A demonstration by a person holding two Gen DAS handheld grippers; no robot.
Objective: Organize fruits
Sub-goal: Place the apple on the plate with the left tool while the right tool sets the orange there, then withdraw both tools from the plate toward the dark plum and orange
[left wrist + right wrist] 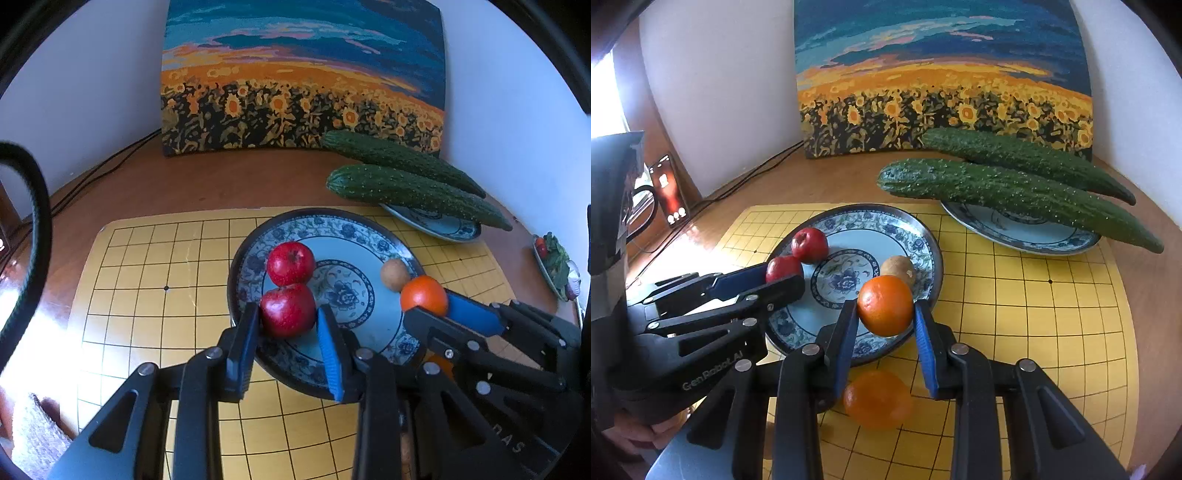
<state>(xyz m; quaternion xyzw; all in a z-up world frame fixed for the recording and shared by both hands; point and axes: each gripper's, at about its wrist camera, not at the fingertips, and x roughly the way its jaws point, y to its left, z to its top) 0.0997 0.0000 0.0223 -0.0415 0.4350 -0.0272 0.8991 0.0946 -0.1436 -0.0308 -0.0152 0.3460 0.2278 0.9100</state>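
My left gripper (pixel 288 325) is shut on a red apple (pixel 288 310) at the near left of the blue-patterned plate (pixel 354 229); a second red apple (pixel 290 263) lies just behind it. My right gripper (pixel 886 314) is shut on an orange (pixel 885 305) above the plate's near right rim (pixel 923 236). A small brown fruit (pixel 898 268) lies on the plate behind that orange. A second orange (pixel 878 400) lies on the yellow grid mat (pixel 1015 314) below my right gripper. The right gripper with its orange (pixel 424 295) also shows in the left wrist view.
Two long cucumbers (pixel 1015 184) rest across a second patterned plate (pixel 1027 232) at the back right. A sunflower painting (pixel 942 74) leans on the wall behind. A lit phone (pixel 670 192) and cables (pixel 750 177) are at the left. A small dish of greens (pixel 556 262) sits far right.
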